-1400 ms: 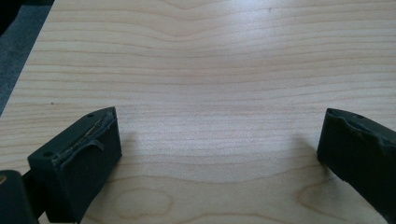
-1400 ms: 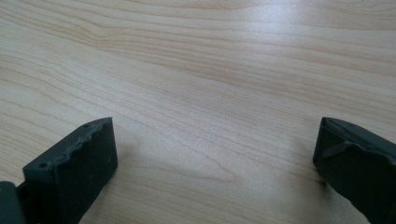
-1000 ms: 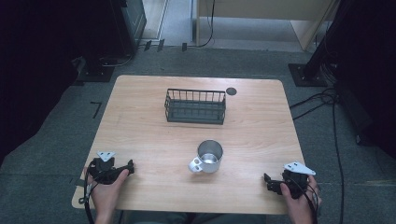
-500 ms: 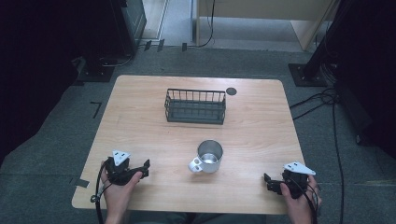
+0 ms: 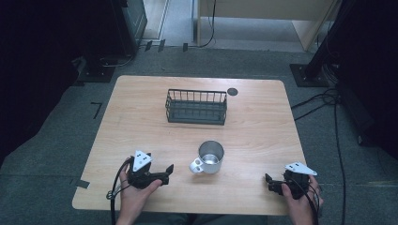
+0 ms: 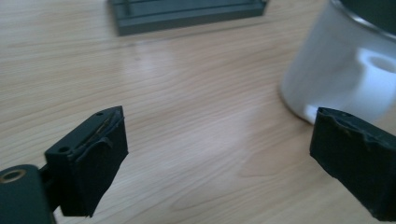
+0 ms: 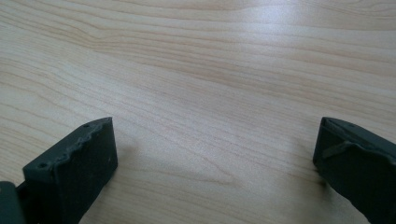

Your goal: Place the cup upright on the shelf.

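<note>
1. Metal mug (image 5: pixel 210 157): upright on the wooden table (image 5: pixel 263 122), near the centre of the front half, open mouth up, handle turned toward the near left corner.
2. Left gripper (image 5: pixel 166 171): just left of the mug, slightly nearer the front edge, apart from the mug, jaws aimed toward its handle.
3. Left gripper (image 6: pixel 219 154) in the left gripper view: jaws spread wide, just been closing a little, bare table between them, nothing gripped. Mug (image 6: pixel 343 70) seen ahead, beyond the right-hand jaw, no contact with either pad.
4. Left hand (image 5: pixel 136 194): wrapped round the gripper body, forearm entering from the front edge, left of the mug.
5. Right gripper (image 5: pixel 268 183): well to the right of the mug, close to the front right corner, jaws aimed toward the mug's side of the table.
6. Right gripper (image 7: pixel 215 163) in the right gripper view: jaws wide apart, bare wood grain between them, nothing held.
7. Wire basket (image 5: pixel 196 107): dark, rectangular, behind the mug toward the far edge, well apart from it; lower frame (image 6: pixel 187 14) seen at the top of the left gripper view.
8. Small dark disc (image 5: pixel 232 92): flat on the table, behind the mug, just beside the basket's far right corner.
</note>
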A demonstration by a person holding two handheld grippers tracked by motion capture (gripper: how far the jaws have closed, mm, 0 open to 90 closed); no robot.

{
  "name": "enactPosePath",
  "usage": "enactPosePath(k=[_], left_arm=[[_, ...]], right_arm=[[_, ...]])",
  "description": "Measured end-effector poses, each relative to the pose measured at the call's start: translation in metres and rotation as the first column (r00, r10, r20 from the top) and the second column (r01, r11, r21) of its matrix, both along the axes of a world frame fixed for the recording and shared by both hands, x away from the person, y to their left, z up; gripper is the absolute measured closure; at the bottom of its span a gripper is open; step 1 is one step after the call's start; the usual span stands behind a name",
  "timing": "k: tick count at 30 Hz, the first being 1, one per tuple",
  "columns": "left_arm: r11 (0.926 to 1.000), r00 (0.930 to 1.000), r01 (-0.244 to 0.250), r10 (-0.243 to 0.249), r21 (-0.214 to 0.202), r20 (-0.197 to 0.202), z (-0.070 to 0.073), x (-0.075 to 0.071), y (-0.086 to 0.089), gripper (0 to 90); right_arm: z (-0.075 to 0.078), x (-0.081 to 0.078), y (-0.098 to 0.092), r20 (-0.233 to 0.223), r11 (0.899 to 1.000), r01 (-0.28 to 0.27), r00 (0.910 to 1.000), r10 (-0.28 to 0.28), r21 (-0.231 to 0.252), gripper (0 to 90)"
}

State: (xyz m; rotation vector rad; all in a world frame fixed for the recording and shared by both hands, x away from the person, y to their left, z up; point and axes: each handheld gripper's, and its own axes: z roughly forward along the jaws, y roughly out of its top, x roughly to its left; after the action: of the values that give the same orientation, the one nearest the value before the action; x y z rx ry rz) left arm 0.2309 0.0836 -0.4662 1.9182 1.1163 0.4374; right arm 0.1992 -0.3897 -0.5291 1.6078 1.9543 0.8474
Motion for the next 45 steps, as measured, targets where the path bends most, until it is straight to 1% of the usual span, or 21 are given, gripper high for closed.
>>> enactPosePath(k=[1,2,3,4,5,6,8,10,18,20,21,23,26,28,32,35,38,40,41,42,45], left_arm=[[0.9986,0.9986,0.052,-0.052,-0.007,-0.004,0.000,-0.002,-0.007,7.8],[0.9986,0.9986,0.052,-0.052,-0.007,-0.004,0.000,-0.002,-0.007,7.9],[0.9951,0.9953,0.096,-0.096,-0.023,-0.008,0.000,-0.003,-0.015,10.8],[0.9951,0.9953,0.096,-0.096,-0.023,-0.008,0.000,-0.003,-0.015,15.9],[0.9930,0.9933,0.115,-0.116,-0.026,-0.009,-0.001,-0.004,-0.019,15.9],[0.9871,0.9875,0.156,-0.157,-0.036,-0.020,-0.003,-0.005,-0.027,16.8],[0.9851,0.9854,0.168,-0.169,-0.038,-0.023,-0.004,-0.005,-0.030,17.6],[0.9805,0.9811,0.190,-0.192,-0.049,-0.025,-0.006,-0.006,-0.041,23.9],[0.9734,0.9736,0.226,-0.227,-0.040,-0.026,-0.011,-0.005,-0.061,35.6],[0.9707,0.9710,0.238,-0.239,-0.033,-0.015,-0.014,-0.005,-0.067,39.6],[0.9691,0.9694,0.245,-0.245,-0.026,-0.004,-0.014,-0.006,-0.069,44.8],[0.9688,0.9689,0.248,-0.248,-0.014,0.005,-0.015,-0.006,-0.071,47.3],[0.9692,0.9695,0.244,-0.244,0.035,0.016,-0.019,-0.005,-0.080,48.9],[0.9645,0.9667,0.254,-0.256,0.073,0.013,-0.021,-0.002,-0.085,53.5],[0.9590,0.9637,0.264,-0.267,0.102,0.012,-0.020,0.001,-0.089,59.0],[0.9612,0.9679,0.250,-0.251,0.116,-0.007,-0.020,0.005,-0.093,60.2],[0.9577,0.9698,0.241,-0.244,0.157,-0.001,-0.020,0.006,-0.095,62.9],[0.9602,0.9717,0.233,-0.236,0.155,0.005,-0.020,0.006,-0.095,70.4],[0.9621,0.9729,0.226,-0.231,0.152,0.012,-0.020,0.006,-0.094,70.4],[0.9612,0.9701,0.240,-0.243,0.135,0.000,-0.020,0.008,-0.092,72.3],[0.9603,0.9680,0.250,-0.251,0.124,-0.006,-0.020,0.010,-0.090,72.6]], right_arm=[[0.000,0.000,0.000,0.000,1.000,0.000,1.0000,0.000,0.000,0.0],[0.000,0.000,0.000,0.000,1.000,0.000,1.0000,0.000,0.000,0.0],[0.000,0.000,0.000,0.000,1.000,0.000,1.0000,0.000,0.000,0.0],[0.000,0.000,0.000,0.000,1.000,0.000,1.0000,0.000,0.000,0.0],[0.000,0.000,0.000,0.000,1.000,0.000,1.0000,0.000,0.000,0.0],[0.000,0.000,0.000,0.000,1.000,0.000,1.0000,0.000,0.000,0.0],[0.000,0.000,0.000,0.000,1.000,-0.001,1.0000,0.001,0.000,0.0],[0.000,0.000,0.000,0.000,1.000,0.000,1.0000,0.000,0.000,0.0],[0.000,0.000,0.000,0.000,1.000,0.000,1.0000,0.000,0.000,0.0],[0.000,0.000,0.000,0.000,1.000,0.000,1.0000,0.000,0.000,0.0],[0.000,0.000,0.000,0.000,1.000,-0.001,1.0000,0.001,-0.001,0.0],[0.000,0.000,0.000,0.000,1.000,0.000,1.0000,0.000,0.000,0.0],[0.000,0.000,0.000,0.000,1.000,-0.001,1.0000,0.001,0.000,0.0],[0.000,0.000,0.000,0.000,1.000,0.000,1.0000,0.000,0.000,0.0],[0.000,0.000,0.000,0.000,1.000,0.001,1.0000,-0.001,0.000,0.0],[0.000,0.000,0.000,0.000,1.000,0.000,1.0000,0.000,0.000,0.0],[0.000,0.000,0.000,0.000,1.000,0.000,1.0000,0.000,0.000,0.0],[0.000,0.000,0.000,0.000,1.000,0.000,1.0000,0.000,0.000,0.0],[0.000,0.000,0.000,0.000,1.000,0.000,1.0000,0.000,0.000,0.0],[0.000,0.000,0.000,0.000,1.000,0.001,1.0000,-0.001,0.000,0.0],[0.000,0.000,0.000,-0.001,1.000,-0.001,1.0000,0.001,0.000,0.0]])
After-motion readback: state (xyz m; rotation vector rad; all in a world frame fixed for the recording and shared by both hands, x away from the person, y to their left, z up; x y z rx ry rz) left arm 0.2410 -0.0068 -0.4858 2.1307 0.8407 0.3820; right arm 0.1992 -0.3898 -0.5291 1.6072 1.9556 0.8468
